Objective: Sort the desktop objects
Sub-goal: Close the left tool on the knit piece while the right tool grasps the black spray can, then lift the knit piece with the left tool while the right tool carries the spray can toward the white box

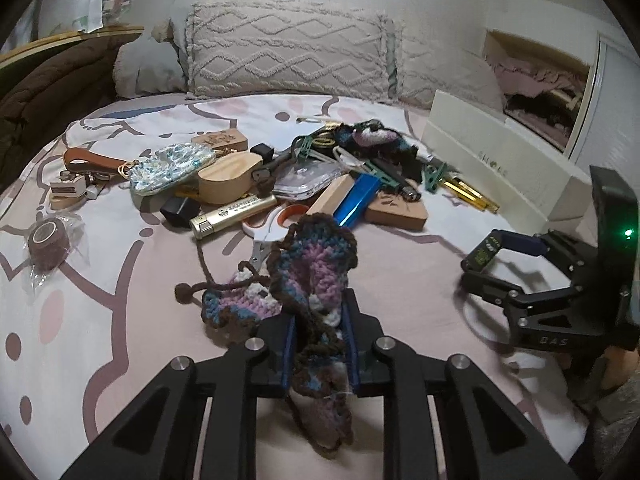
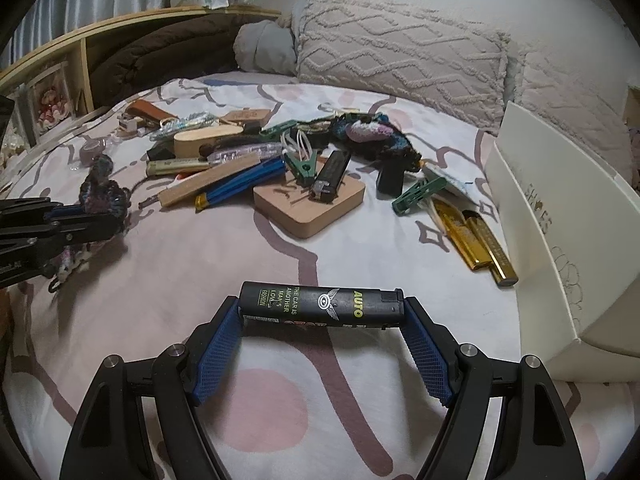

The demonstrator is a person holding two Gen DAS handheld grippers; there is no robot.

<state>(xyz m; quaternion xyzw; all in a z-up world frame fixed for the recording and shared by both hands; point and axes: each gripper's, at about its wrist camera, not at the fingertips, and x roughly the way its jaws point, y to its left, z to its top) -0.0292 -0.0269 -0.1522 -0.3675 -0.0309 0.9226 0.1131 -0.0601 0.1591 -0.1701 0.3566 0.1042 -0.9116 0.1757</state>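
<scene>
Meanwhile bare sheet [image 2: 168, 280] separates both loaded tools from the pile [image 2: 280, 160]

Left gripper [image 1: 320, 344]: matte black linkage arms with triangular cut-outs, round silver pivot screws at the joints, blue textured pads lining the inner faces of both fingers [image 1: 289, 354]. Right gripper [image 2: 322, 330]: same black frame and silver screws, blue mesh-patterned pads; seen from the left wrist, carries pale raised lettering on its base link, small bolt heads along the links, and a black housing behind with one green light lit.
</scene>
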